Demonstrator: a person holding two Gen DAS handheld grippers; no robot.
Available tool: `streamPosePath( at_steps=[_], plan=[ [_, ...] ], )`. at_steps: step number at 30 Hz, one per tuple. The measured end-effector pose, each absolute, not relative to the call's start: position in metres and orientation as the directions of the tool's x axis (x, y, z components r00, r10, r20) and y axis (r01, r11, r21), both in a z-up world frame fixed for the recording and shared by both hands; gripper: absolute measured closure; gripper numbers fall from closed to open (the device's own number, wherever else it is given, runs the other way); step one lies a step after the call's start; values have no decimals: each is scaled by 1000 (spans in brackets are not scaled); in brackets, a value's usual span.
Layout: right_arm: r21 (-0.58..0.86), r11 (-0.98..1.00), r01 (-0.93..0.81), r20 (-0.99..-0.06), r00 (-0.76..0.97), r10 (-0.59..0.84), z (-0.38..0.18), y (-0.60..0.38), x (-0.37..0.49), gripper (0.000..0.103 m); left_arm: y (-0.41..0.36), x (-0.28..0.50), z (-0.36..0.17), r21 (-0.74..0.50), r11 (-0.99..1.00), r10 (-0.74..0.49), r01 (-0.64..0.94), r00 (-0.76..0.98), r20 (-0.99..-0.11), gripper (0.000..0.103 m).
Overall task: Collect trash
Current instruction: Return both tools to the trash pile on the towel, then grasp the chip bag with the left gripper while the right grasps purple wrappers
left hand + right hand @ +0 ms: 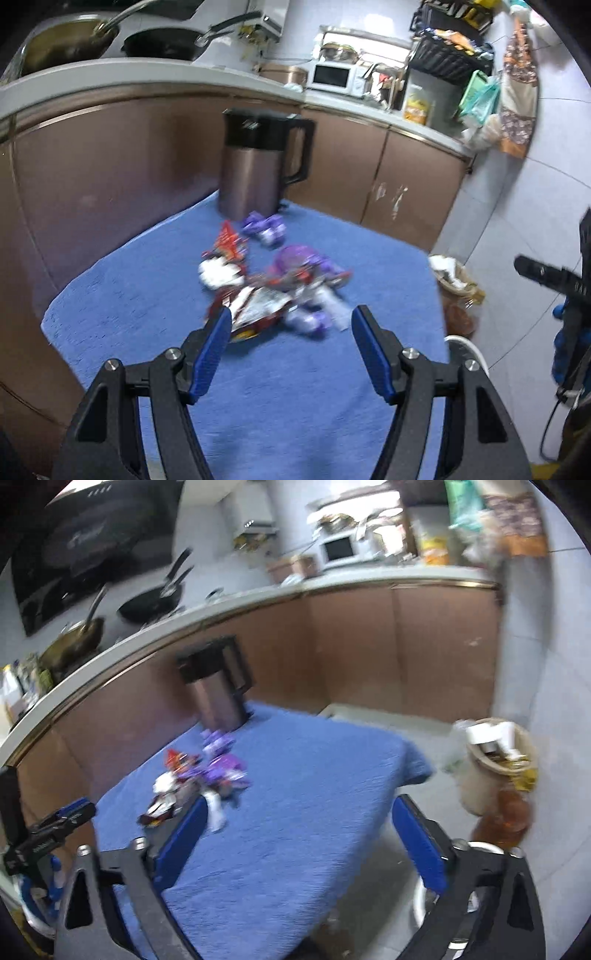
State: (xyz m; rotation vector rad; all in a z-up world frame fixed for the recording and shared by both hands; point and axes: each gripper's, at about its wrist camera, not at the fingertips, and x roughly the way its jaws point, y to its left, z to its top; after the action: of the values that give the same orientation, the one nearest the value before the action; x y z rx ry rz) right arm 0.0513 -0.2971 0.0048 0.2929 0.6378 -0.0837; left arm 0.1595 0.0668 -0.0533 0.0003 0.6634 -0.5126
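Two blue-padded black grippers are hanging over the blue textured cloth (147,295) that covers the table, and both are standing spread with nothing between their pads. Taking the pile of crumpled red, white and purple snack wrappers (273,291) as the landmark, the left gripper (291,350) is sitting closest: its fingertips are framing the near edge of the pile, with a red-and-white foil wrapper (255,310) lying just ahead of the left pad. The right gripper (299,834) is hovering over bare cloth, with the pile up and to the left of it, past its left finger, so by this judgement the left hand is the nearer one for the next pick.

The pile is stretching away from the left gripper toward the far edge of the table, a long axis roughly in line with that gripper's reach. Beyond the pile, a brown metal kettle with a black lid and handle (255,166) is standing upright, with small purple wrappers (264,227) just in front of its base.

Right of the pile, off the table's edge and on the floor, a tan round waste basket (495,760) is standing, already holding paper scraps, well apart from the pile.
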Motion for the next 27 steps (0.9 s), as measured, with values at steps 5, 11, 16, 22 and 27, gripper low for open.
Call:
streamPosePath(
  at_steps=[5, 11, 16, 22, 27],
  plan=[
    [285, 958, 18, -667, 722, 185, -13, -244, 116, 22, 79, 177, -80, -128, 885, -423, 448, 656, -625, 39],
    [310, 947, -87, -722, 626, 294, -37, -186, 186, 30, 76, 207, -110, -103, 879, -405, 465, 617, -675, 50],
    [368, 928, -53, -752, 570, 331, -60, -168, 235, 30, 70, 225, -130, -77, 868, -397, 491, 592, -702, 50],
    [493, 865, 99, -768, 516, 378, -90, -183, 280, 31, 57, 238, -148, -37, 852, -383, 523, 572, -726, 56],
    [543, 813, 210, -782, 480, 398, -112, -193, 304, 32, 50, 247, -157, -35, 844, -382, 535, 555, -739, 65]
  ],
)
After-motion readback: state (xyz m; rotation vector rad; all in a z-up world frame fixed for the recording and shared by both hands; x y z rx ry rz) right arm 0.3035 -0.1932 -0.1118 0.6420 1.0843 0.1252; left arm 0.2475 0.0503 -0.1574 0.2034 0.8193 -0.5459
